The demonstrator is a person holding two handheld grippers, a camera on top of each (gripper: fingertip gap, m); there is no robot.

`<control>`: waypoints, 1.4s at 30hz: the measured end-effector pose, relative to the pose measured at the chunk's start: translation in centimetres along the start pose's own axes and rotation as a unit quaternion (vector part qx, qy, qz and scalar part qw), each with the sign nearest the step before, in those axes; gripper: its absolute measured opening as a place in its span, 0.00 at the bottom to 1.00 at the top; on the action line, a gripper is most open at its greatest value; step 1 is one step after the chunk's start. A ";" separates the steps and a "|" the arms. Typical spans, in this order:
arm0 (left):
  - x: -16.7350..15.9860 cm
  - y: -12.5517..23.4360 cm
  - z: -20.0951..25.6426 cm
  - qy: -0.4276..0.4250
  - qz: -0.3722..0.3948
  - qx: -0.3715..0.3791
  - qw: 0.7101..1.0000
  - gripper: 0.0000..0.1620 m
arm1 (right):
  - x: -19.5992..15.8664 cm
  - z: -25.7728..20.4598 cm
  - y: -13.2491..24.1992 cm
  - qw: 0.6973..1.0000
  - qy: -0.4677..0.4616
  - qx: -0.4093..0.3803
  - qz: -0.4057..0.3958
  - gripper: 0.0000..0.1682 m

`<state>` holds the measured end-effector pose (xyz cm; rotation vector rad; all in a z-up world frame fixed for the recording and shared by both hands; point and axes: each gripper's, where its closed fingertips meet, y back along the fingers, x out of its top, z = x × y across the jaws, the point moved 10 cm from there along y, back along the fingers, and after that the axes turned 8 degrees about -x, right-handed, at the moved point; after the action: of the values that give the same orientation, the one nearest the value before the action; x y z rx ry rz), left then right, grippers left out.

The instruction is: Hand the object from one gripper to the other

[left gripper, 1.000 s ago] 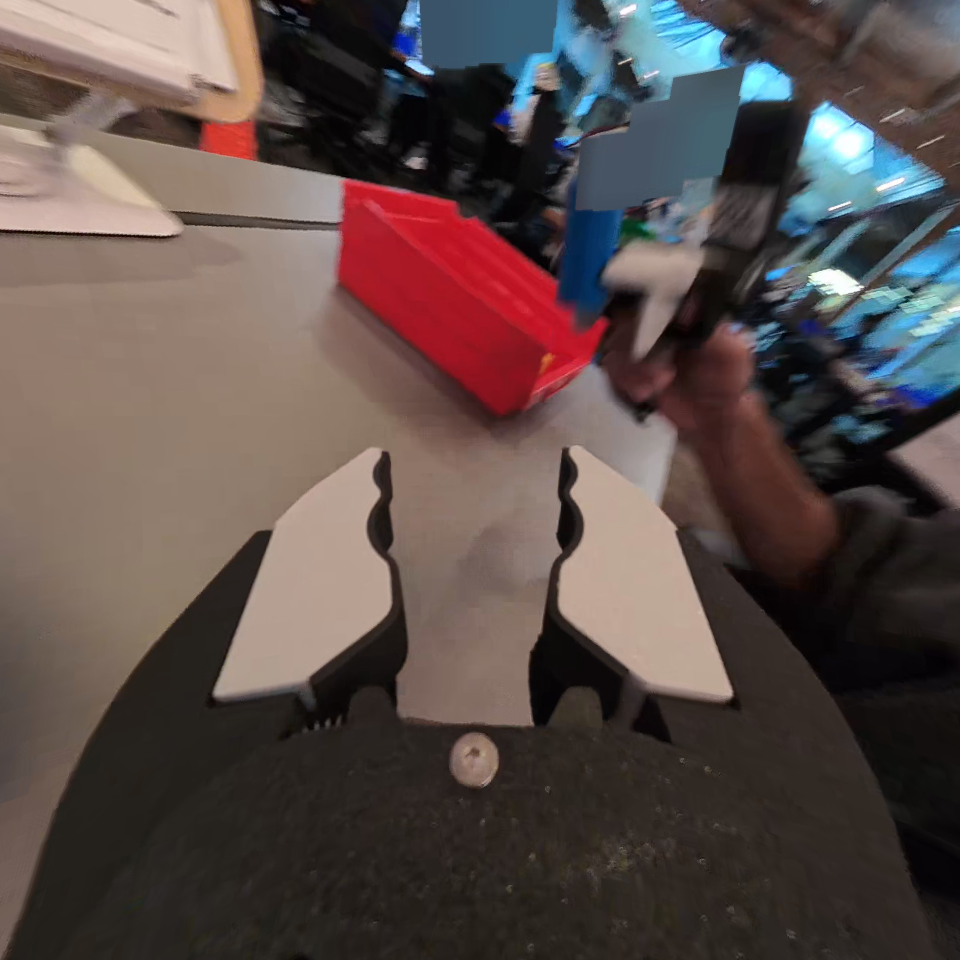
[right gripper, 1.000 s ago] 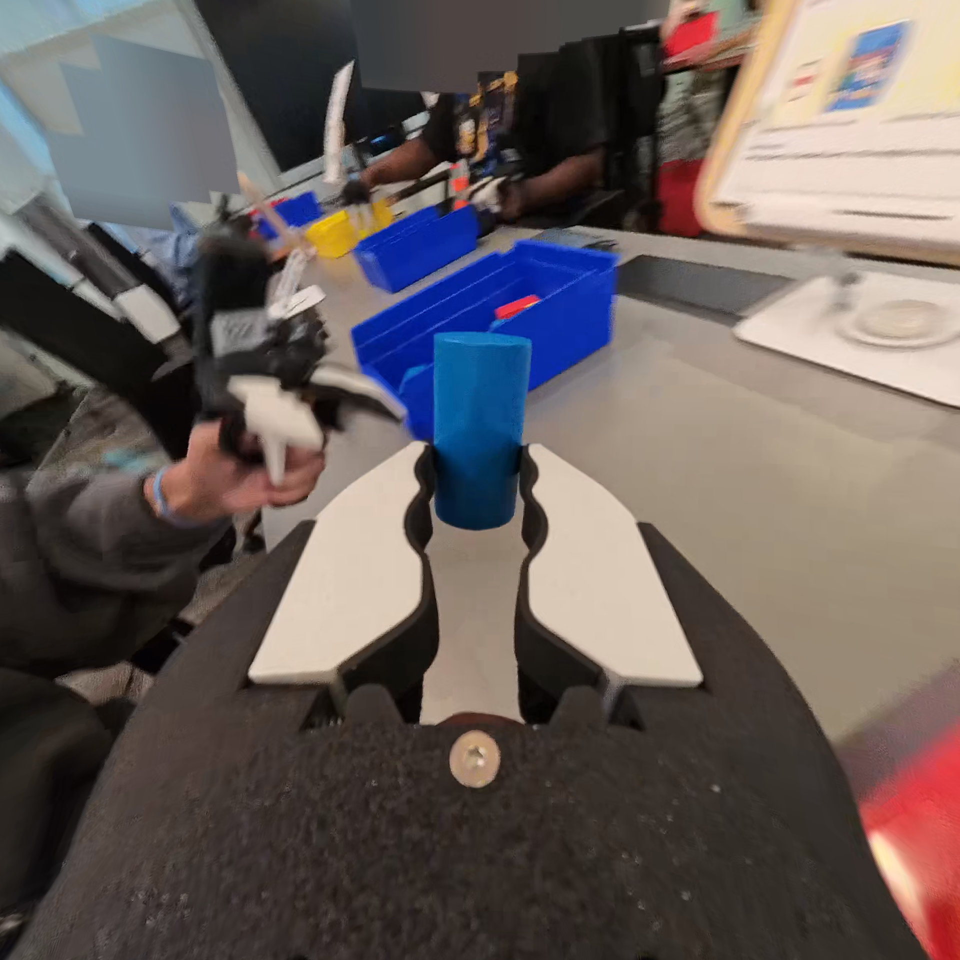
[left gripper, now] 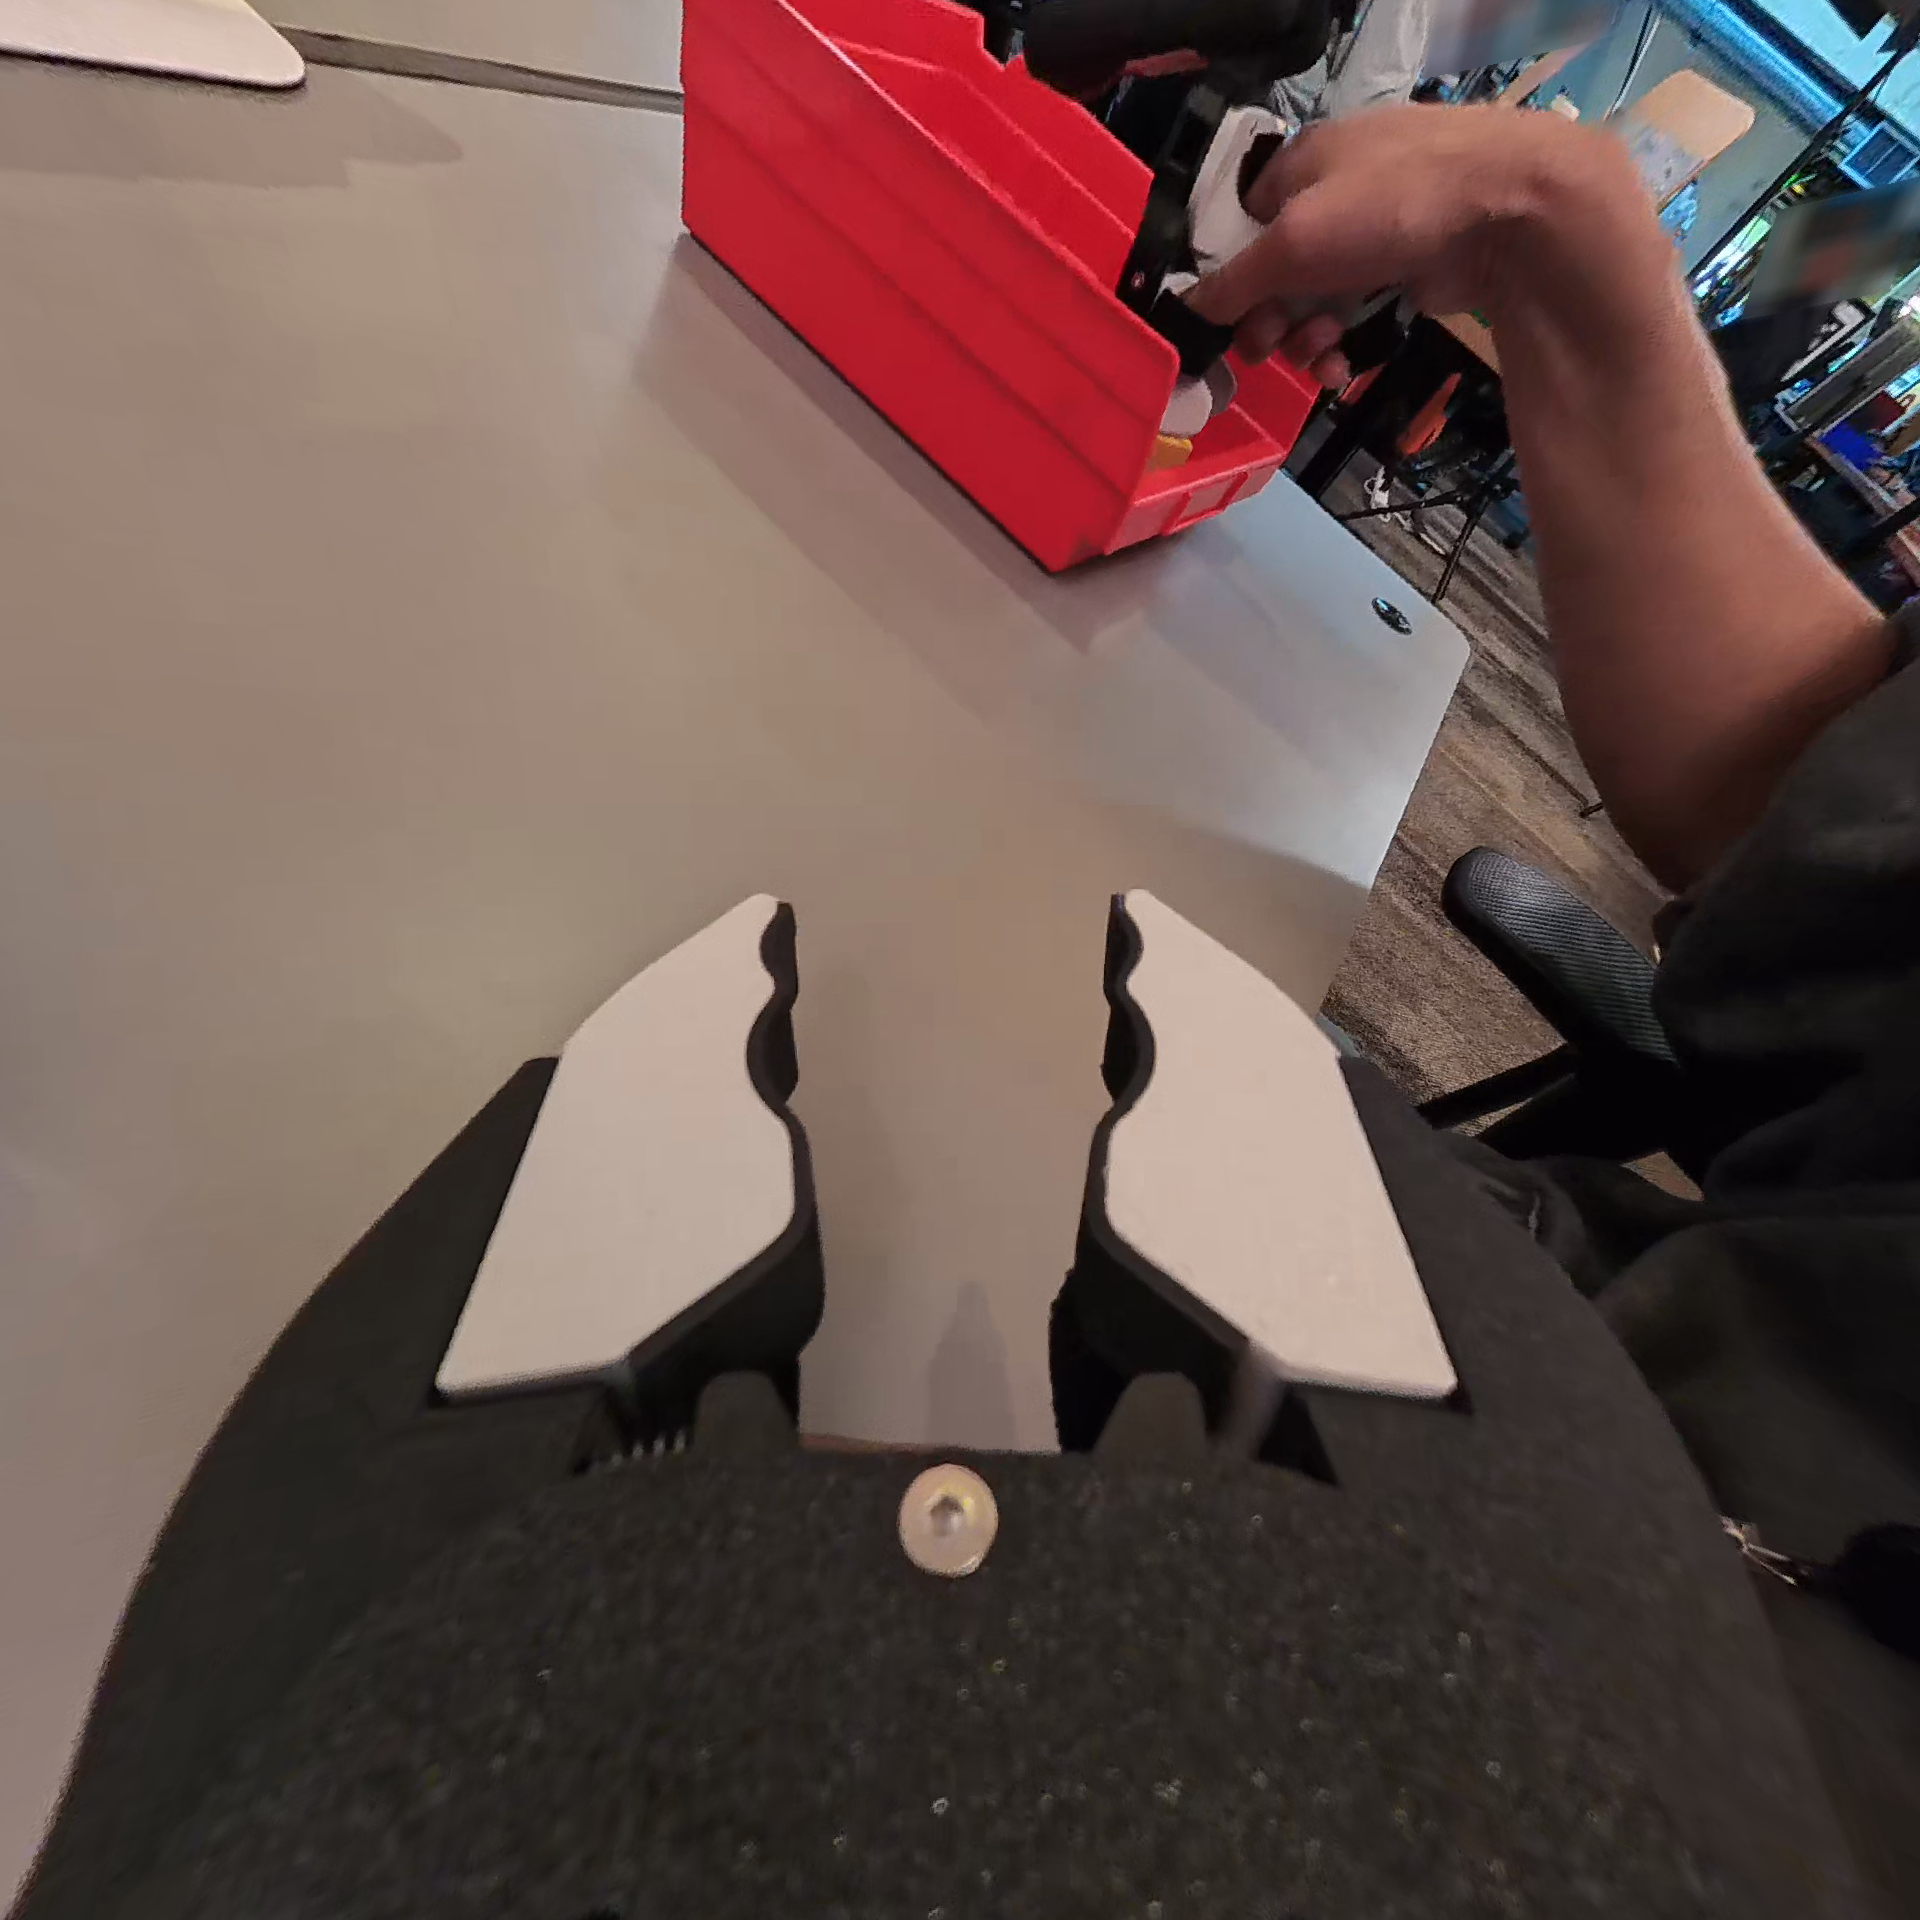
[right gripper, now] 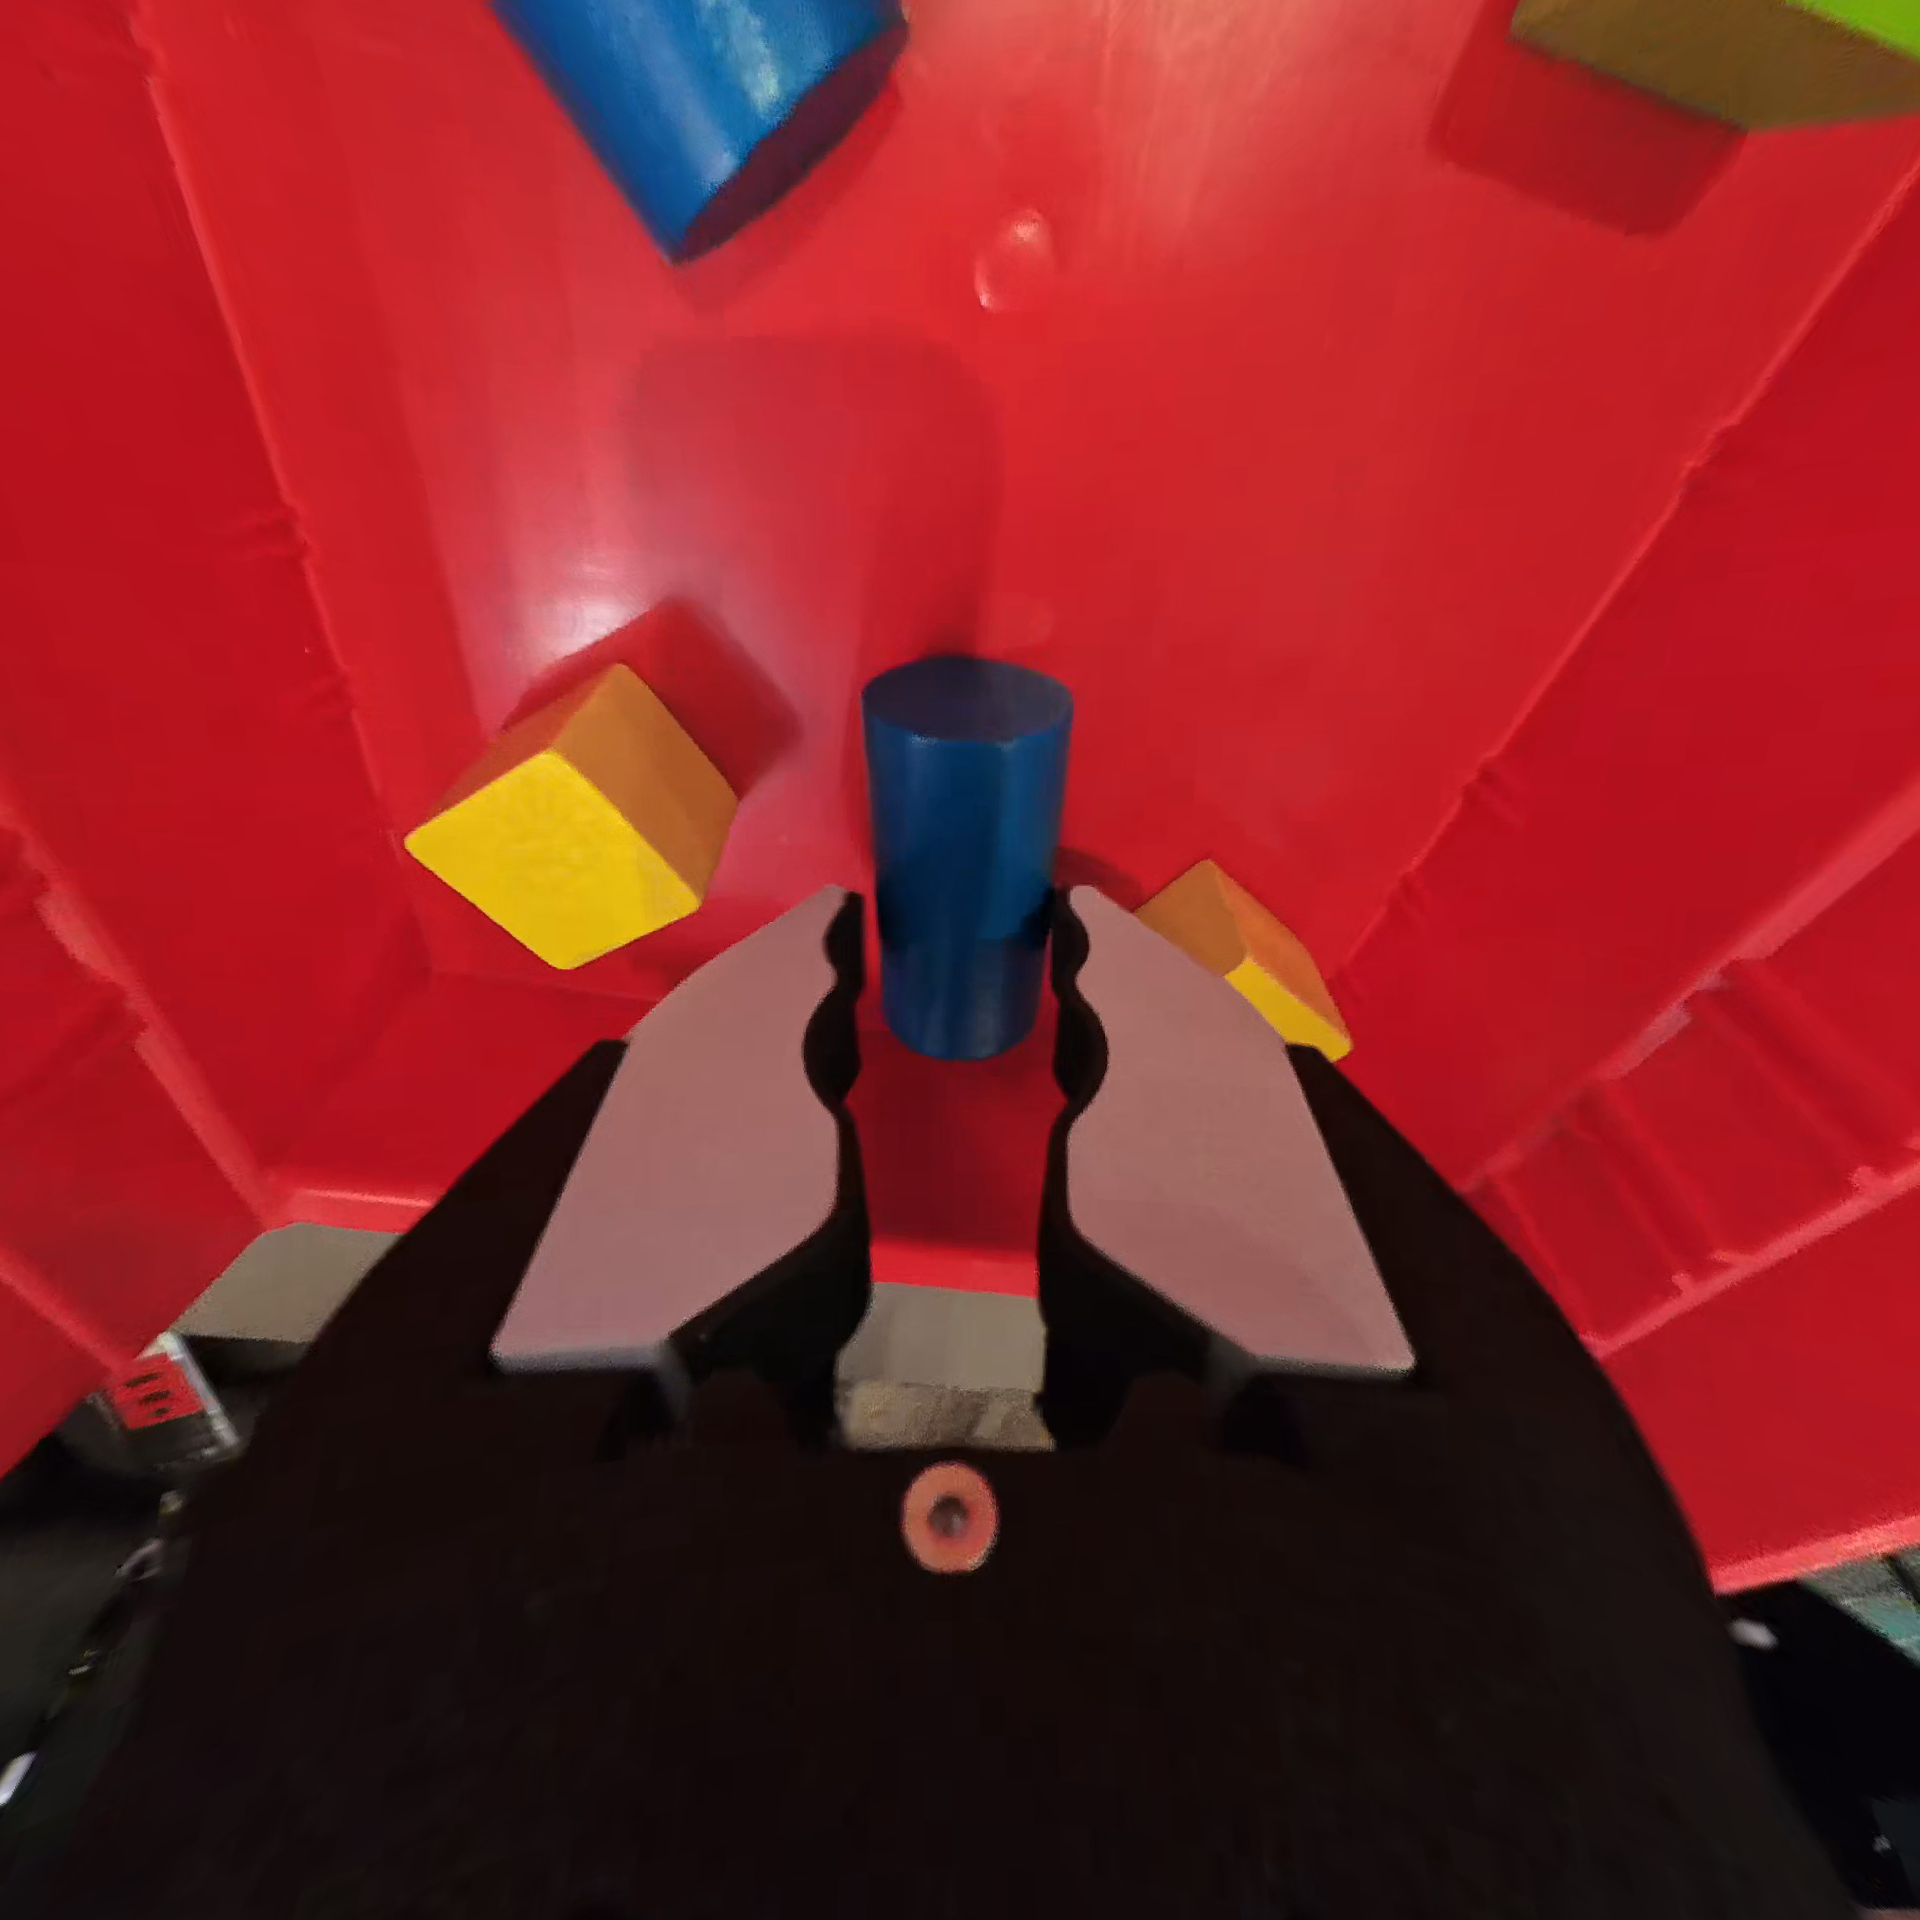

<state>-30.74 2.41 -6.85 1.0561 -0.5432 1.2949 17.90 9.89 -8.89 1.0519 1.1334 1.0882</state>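
My right gripper [right gripper: 956, 904] is shut on a blue cylinder [right gripper: 966, 810] and points down into the red bin [right gripper: 1351, 520], holding the cylinder just above the bin's floor. In the left wrist view the same red bin [left gripper: 914, 260] stands at the far right of the grey table [left gripper: 416, 623]. A hand [left gripper: 1403, 218] holds the right gripper over its near end, where the cylinder is hidden. My left gripper [left gripper: 945, 914] is open and empty, low over the table, well short of the bin.
Inside the bin lie a second blue cylinder [right gripper: 717, 94], two yellow blocks [right gripper: 561, 842] [right gripper: 1278, 977] and a green block [right gripper: 1745, 62]. The table's right edge [left gripper: 1434, 727] is near the bin. A black chair [left gripper: 1558, 966] stands beyond it.
The right gripper has swung with the blue cylinder from mid-air down into the red bin. The left gripper has tilted down towards the table and stays open.
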 end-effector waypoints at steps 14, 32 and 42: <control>1.6 5.8 -1.5 -0.082 0.013 0.122 0.989 0.35 | -17.5 -11.9 4.9 0.754 0.139 0.207 0.608 0.34; 7.7 11.4 -18.4 0.054 -0.408 0.345 0.844 0.47 | -20.6 -15.1 -1.7 0.736 0.169 0.301 0.582 0.33; 7.6 11.7 -20.3 0.090 -0.446 0.298 0.839 0.48 | -21.0 -15.5 -1.7 0.739 0.202 0.275 0.581 0.33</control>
<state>-44.47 22.90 -6.13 1.4263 0.5253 0.6834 0.79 -9.90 -9.37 2.2296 1.1233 2.0987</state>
